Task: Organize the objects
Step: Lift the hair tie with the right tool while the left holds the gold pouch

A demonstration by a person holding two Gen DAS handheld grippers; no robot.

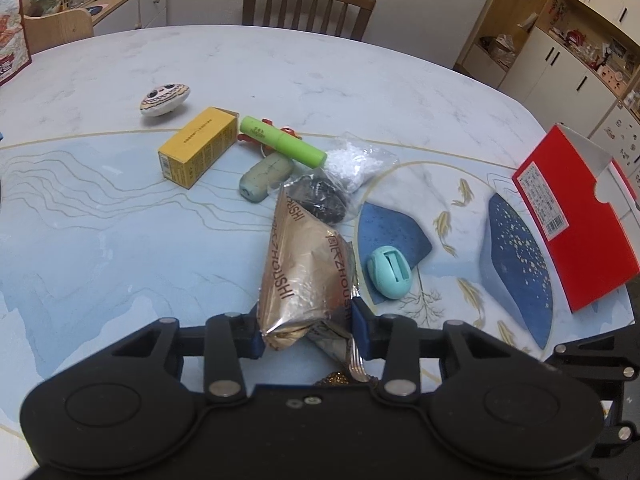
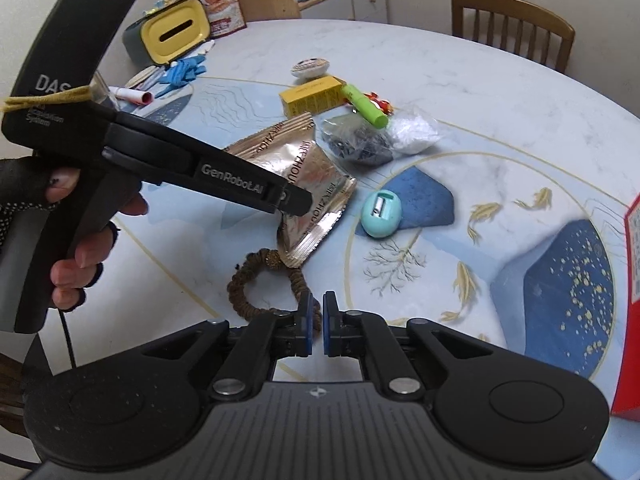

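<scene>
The left gripper pinches a gold foil packet above the table; the right gripper, near a brown hair tie, has fingers nearly pressed together.

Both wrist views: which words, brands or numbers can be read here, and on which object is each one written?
"ZHOUSHI", in part, with Chinese characters: gold foil packet, held by the left gripper.
"GenRobot.AI": arm of the left gripper's handle.
"DAS": upper handle body; smaller lines beneath are blurred.
Yellow box, green tube, red box label and barcode: print too small to read.
Right gripper: no text.
</scene>
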